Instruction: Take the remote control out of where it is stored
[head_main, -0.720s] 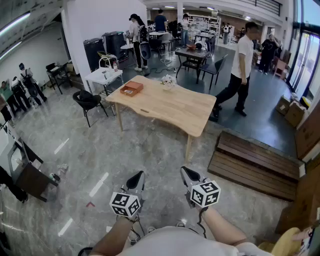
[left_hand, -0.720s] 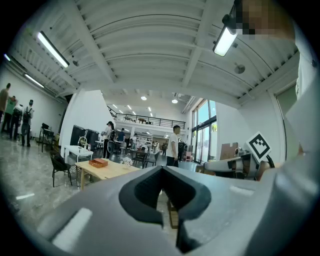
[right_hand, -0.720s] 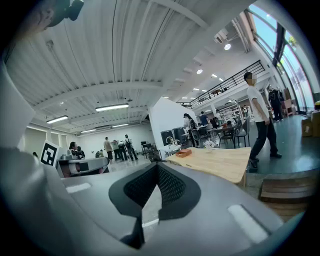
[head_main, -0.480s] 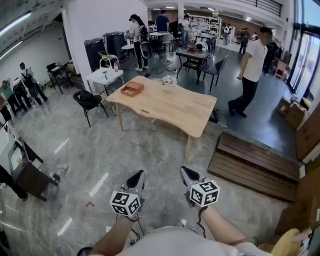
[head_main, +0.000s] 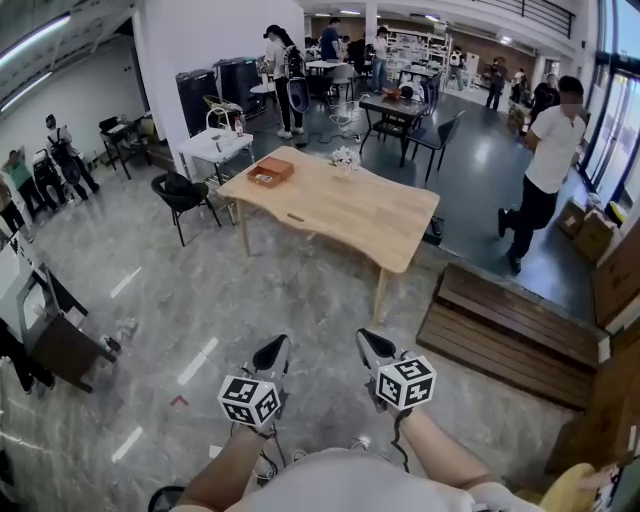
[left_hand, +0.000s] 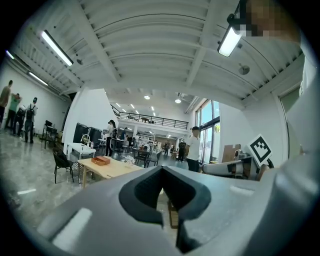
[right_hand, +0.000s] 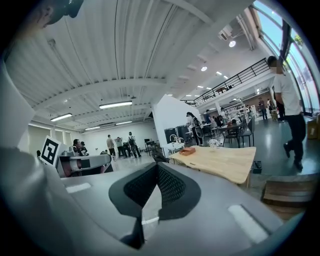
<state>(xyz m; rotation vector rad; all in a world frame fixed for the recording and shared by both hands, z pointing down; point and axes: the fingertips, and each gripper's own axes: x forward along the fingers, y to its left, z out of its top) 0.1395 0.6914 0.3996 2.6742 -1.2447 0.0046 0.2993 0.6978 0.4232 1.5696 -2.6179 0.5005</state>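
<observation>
No remote control shows in any view. A light wooden table (head_main: 340, 205) stands well ahead on the grey floor, and a flat brown box (head_main: 270, 172) rests near its far left corner beside a small white flower piece (head_main: 346, 158). Both grippers are held low and close to my body, far short of the table. My left gripper (head_main: 272, 352) is shut with nothing in it. My right gripper (head_main: 373, 347) is shut and empty as well. The left gripper view has the table (left_hand: 107, 169) and the box (left_hand: 100, 160) past the jaw tips. The right gripper view shows the same table (right_hand: 220, 161) and box (right_hand: 188, 151).
A low dark wooden platform (head_main: 510, 325) lies to the right of the table. A black chair (head_main: 180, 195) and a small white table (head_main: 215, 145) stand left of it. A person in a white shirt (head_main: 545, 165) walks at the right, near cardboard boxes (head_main: 590, 235). Other people stand far off.
The person in the white shirt has walked from behind the table towards the right. The head view has shifted slightly. Both grippers stay where they were, still shut.
</observation>
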